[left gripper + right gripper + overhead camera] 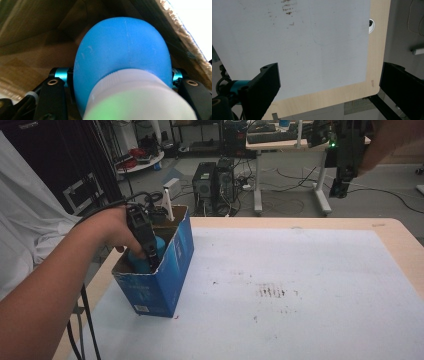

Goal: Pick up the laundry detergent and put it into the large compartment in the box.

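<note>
A blue cardboard box (165, 270) stands open-topped near the table's left edge. Inside it is a blue bottle (158, 245) with a white ribbed cap (140, 97). My left gripper (151, 260) reaches down into the box, and its jaws press on both sides of the blue bottle (122, 50). The box's brown inner walls (30, 37) surround them. My right gripper (341, 187) hangs high above the table's far right corner. In the right gripper view, that right gripper (332, 77) is open with nothing between its jaws.
A white mat (300, 290) covers the wooden table (400, 235) and has dark smudges (272, 291) in its middle. Past the far edge are computer towers (212, 187), cables and a desk on the floor. White cloth (25, 230) hangs at the left.
</note>
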The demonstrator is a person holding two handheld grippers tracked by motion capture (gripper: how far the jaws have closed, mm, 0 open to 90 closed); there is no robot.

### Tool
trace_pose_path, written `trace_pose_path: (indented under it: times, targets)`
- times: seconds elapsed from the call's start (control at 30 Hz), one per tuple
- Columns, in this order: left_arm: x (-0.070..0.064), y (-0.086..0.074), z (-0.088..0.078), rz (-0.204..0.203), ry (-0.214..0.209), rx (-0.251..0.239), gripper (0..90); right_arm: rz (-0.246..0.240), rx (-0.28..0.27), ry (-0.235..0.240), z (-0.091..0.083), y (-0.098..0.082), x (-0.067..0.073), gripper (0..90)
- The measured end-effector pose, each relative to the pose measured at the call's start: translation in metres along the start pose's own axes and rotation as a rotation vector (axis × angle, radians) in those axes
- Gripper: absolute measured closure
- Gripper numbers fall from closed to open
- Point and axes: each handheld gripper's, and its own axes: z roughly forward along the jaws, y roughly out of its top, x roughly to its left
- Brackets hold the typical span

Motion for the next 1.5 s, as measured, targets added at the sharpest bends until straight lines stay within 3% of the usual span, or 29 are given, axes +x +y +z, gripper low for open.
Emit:
trace_pose_path:
  times: [0.3, 0.8, 1.03, 1.5]
  targets:
    - [-0.001, -0.003, 0.005, 0.038, 0.005, -0.007, 39.9, -0.003, -0.003, 0.004, 0.002, 0.004, 0.0, 2.3]
    - [-0.001, -0.005, 0.005, 0.023, 0.004, 0.019, 38.5, 0.0, -0.006, 0.001, 0.0, 0.003, 0.002, 2.3]
    - [-0.004, -0.006, -0.001, 0.035, 0.012, 0.0, 35.4, 0.007, -0.003, -0.005, -0.003, -0.001, 0.002, 2.3]
    - [-0.008, -0.01, -0.011, 0.011, 0.019, -0.002, 30.3, 0.004, -0.005, -0.005, -0.005, -0.001, 0.005, 2.3]
